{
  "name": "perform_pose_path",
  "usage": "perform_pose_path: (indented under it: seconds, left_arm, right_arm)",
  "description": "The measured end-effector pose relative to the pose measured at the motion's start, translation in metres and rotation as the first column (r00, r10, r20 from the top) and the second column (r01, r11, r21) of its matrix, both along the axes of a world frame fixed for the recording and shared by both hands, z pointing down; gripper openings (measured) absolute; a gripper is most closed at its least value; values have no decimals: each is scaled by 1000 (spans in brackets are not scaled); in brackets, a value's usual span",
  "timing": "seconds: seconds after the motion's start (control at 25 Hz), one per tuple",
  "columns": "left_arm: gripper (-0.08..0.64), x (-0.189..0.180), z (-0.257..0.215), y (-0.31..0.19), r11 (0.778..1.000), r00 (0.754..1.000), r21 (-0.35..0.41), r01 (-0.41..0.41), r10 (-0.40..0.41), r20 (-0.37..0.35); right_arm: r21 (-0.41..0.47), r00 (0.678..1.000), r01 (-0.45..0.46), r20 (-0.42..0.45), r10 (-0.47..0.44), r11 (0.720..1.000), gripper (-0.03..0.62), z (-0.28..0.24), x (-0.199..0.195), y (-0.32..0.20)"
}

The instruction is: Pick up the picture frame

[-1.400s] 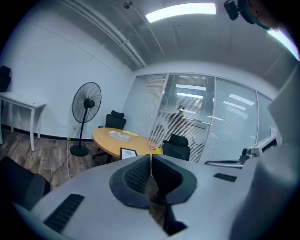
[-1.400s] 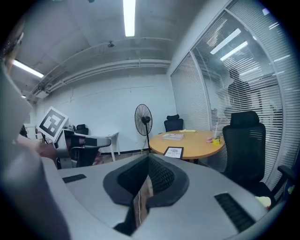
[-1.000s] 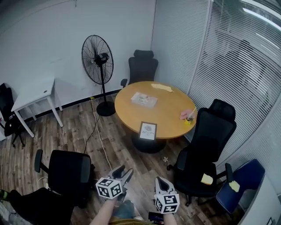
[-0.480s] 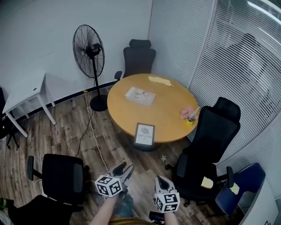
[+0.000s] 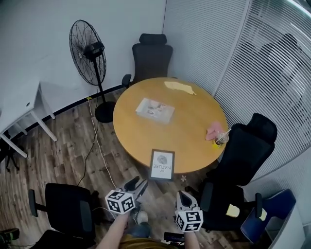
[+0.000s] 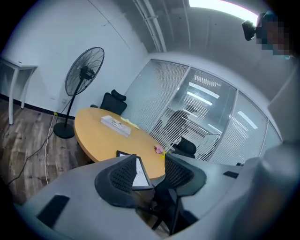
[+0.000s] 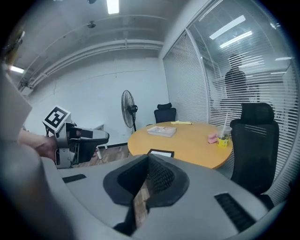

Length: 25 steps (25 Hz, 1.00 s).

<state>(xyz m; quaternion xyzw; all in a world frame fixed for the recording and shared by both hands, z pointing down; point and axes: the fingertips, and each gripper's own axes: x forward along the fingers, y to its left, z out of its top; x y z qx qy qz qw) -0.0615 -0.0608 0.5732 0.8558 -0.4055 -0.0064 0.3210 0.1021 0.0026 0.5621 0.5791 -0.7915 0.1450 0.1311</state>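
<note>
Your two grippers hover off the near side of the round table (image 5: 189,121), both empty.
The picture frame (image 5: 162,164) lies flat at the table's near edge, part of it over the rim. Your left gripper (image 5: 138,184) has its jaws wide apart with nothing between them. Your right gripper (image 5: 182,195) has its jaws drawn together on nothing. Neither reaches the table.

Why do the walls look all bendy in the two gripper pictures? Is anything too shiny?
Left gripper view: the wide-angle lens bows the blinds and darkens the corners; the ceiling light glares white. Right gripper view: same bending, another bright ceiling lamp. Head view: walls lean outward, but the round table looks sharp.
</note>
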Motion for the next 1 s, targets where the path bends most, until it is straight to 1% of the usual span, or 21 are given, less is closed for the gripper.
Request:
perform_pose_path:
  seconds: [0.16,0.32,0.52,0.64,0.88,1.0]
  left_arm:
    - [201,0,0,-39,1000,1000,1,-18,18,-16]
    - [199,6,3,-61,999,999,-3,-40,40,-30]
    - [198,11,12,-71,998,998,-32,-52,51,-32]
    - [198,14,15,-74,998,998,-34,-53,52,-21]
    - [193,18,24,-91,998,999,-45,-44,44,0]
    - [184,22,36,-92,996,999,-70,-49,50,1]
  right_arm:
    - [17,1000,-10,-14,10,1000,12,-4,-2,-37]
    - [27,999,-30,-40,31,999,12,-6,4,-54]
    - [22,997,-75,-34,75,997,12,-6,21,-57]
    - [16,996,-86,-17,86,996,12,-2,27,-60]
    - [11,998,-63,-7,63,998,12,8,23,-76]
    - [-1,998,-63,0,63,998,12,14,27,-77]
